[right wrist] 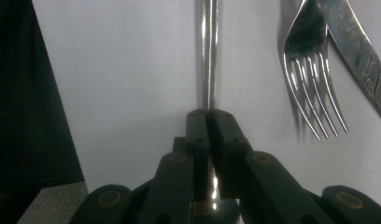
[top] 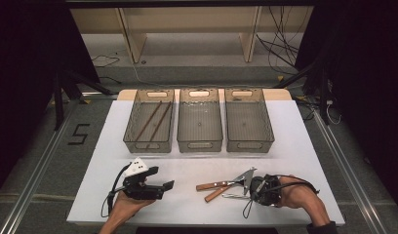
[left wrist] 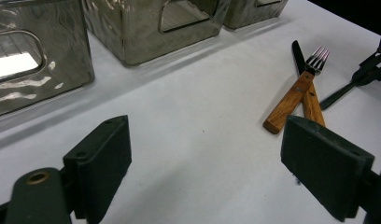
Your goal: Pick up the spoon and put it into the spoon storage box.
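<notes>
Near the tabletop's front edge, towards its right corner, the right gripper (right wrist: 208, 122) pinches a metal handle (right wrist: 208, 51) beside a fork (right wrist: 313, 100) and knife (right wrist: 356, 49). The left gripper (left wrist: 205, 154), front left, has its fingers spread wide.

Slim shiny all-metal utensil handle (right wrist: 207, 56) pinched in closed right claw (right wrist: 208, 116), lying flat, pointing toward twelve o'clock.
</notes>
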Tool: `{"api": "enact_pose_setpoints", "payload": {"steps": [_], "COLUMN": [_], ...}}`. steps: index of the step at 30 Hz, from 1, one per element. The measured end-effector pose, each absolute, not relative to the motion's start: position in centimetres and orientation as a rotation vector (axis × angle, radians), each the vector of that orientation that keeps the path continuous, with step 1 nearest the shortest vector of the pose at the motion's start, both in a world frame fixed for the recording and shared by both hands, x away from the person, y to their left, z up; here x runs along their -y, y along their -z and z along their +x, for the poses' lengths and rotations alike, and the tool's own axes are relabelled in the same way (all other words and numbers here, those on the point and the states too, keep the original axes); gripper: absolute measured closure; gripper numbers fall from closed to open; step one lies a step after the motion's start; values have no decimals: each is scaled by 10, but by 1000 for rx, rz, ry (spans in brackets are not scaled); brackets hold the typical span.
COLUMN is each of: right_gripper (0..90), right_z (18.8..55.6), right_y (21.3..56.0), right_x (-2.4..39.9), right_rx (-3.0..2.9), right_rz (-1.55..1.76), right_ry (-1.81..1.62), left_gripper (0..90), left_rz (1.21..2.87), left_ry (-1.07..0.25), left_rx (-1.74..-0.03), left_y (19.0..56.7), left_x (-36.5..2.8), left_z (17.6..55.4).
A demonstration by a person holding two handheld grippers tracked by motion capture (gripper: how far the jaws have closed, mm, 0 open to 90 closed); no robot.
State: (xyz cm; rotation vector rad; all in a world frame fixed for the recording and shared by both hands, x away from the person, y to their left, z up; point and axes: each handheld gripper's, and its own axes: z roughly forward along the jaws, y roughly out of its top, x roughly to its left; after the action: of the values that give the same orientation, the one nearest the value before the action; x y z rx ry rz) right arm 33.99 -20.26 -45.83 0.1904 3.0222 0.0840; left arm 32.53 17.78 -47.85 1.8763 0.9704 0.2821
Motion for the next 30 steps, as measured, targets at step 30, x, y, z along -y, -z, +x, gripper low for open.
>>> {"api": "enact_pose_setpoints", "payload": {"steps": [30], "right_gripper": [868], "right_z": [370], "right_y": [402], "right_x": [225], "right_rx": [-2715], "right_rz": [661], "right_ry": [-838], "left_gripper": [162], "left_rz": [1840], "left_ry": [-316], "left_rx": [-969], "left_y": [477], "left_x": [-183], "left_z": [325]}}
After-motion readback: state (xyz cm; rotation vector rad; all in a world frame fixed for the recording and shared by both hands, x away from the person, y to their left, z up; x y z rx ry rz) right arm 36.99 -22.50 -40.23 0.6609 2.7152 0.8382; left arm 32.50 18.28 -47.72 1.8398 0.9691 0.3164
